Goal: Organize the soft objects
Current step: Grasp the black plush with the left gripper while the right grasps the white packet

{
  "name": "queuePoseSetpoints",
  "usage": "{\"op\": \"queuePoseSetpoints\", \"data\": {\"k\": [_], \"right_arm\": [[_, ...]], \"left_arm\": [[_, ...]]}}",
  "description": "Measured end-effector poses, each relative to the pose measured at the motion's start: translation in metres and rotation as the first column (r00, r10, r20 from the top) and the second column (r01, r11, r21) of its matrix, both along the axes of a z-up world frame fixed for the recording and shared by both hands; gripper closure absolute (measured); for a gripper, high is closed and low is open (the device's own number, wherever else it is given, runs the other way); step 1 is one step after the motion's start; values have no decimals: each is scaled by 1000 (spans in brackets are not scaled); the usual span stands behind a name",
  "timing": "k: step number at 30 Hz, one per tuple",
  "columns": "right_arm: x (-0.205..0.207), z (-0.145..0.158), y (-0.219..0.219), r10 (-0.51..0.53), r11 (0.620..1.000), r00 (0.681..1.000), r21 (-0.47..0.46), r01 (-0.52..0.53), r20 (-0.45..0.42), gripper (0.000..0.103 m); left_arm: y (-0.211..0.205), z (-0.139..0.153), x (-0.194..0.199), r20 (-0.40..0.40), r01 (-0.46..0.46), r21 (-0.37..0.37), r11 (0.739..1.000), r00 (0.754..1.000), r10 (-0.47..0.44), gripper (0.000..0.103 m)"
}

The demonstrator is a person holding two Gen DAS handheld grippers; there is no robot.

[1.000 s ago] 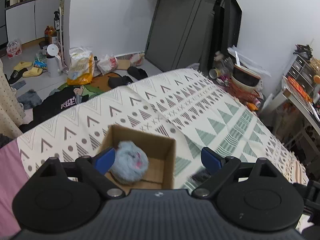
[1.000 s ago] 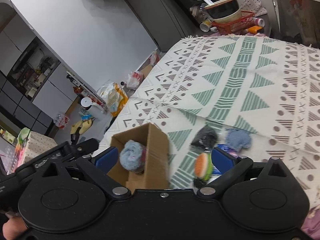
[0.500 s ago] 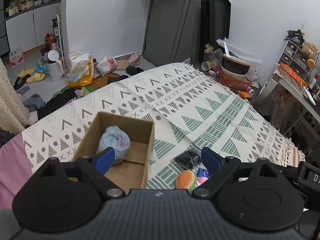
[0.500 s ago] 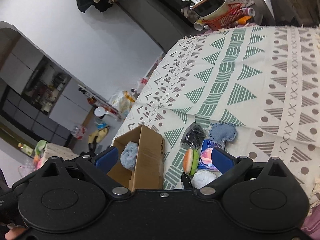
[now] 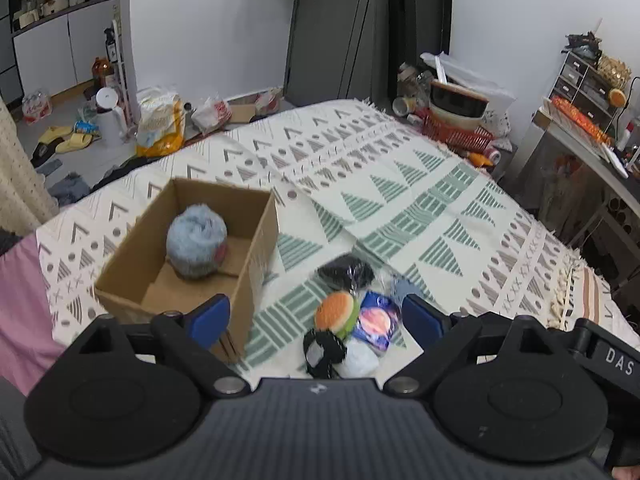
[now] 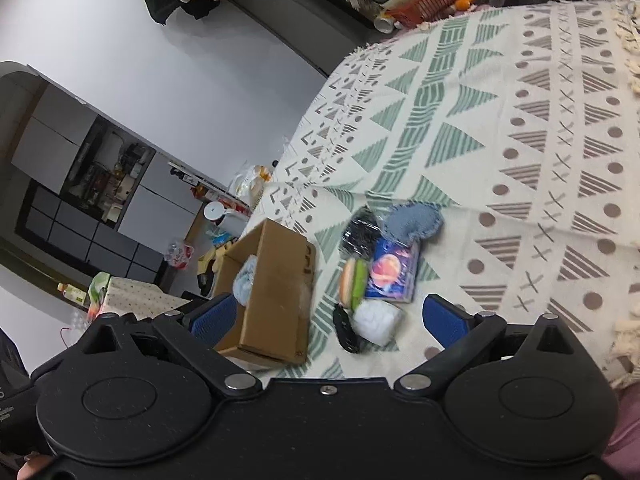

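A box [image 5: 256, 248] sits on the bed [image 5: 440, 208]. A fluffy ball [image 5: 196, 246] lies inside the box. To the right of the box, a little pile of soft toys lies on the bed: a burger [image 5: 335, 314], a flat packet [image 5: 376, 322] beside it, and a dark pouch [image 5: 346, 272] behind them.

Even, diffuse indoor light, moderately bright; no clear single source; white wall [image 5: 208, 28] evenly lit, no glare; shadows soft, a faint one inside the cardboard box [image 5: 256, 240]; strong fisheye bending at the edges in both views, straight lines curve; right wrist view tilted, with motion blur on the patterned bedspread [image 6: 520, 128] and the cluster of soft toys [image 6: 376, 272]; left wrist view sharper, slight smear on the black toy [image 5: 346, 272].
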State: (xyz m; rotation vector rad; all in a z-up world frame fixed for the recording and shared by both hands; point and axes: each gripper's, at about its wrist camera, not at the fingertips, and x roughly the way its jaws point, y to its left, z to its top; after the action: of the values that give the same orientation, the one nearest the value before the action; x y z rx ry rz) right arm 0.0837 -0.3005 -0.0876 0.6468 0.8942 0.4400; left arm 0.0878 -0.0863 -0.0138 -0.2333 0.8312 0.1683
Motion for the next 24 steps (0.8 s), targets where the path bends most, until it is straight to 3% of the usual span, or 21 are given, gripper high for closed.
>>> {"op": "queuePoseSetpoints", "data": {"k": [4,7,9,13,16,21,24], "right_arm": [[-2,-10,-8,-17,1000,999,14,17,-34,3],[-2,-20,-16,-4,993,997,114,13,-78,6],[-3,-25,-18,2,993,996,119,8,-87,6],[-3,-37,-22,-2,991,992,131,19,-130,19],[0,-43,-22,-31,989,985,140,55,-172,28],[3,-49,-13,-70,983,974,151,104,-217,32],[3,-57,-7,-106,968,953,191,165,-285,39]], "left_arm": [[-9,-7,-3,-15,-22,11,1000,1000,22,12],[-13,-11,-4,-30,-18,-12,1000,999,18,13],[-16,-13,-5,-37,-26,-7,1000,999,26,14],[-18,-19,-8,-34,-35,-23,999,999,34,16],[-18,-26,-6,-47,-38,-42,998,998,36,21],[-16,-43,-2,-70,-42,-80,996,997,36,34],[-14,-52,1,-89,-44,-99,994,995,36,39]]}}
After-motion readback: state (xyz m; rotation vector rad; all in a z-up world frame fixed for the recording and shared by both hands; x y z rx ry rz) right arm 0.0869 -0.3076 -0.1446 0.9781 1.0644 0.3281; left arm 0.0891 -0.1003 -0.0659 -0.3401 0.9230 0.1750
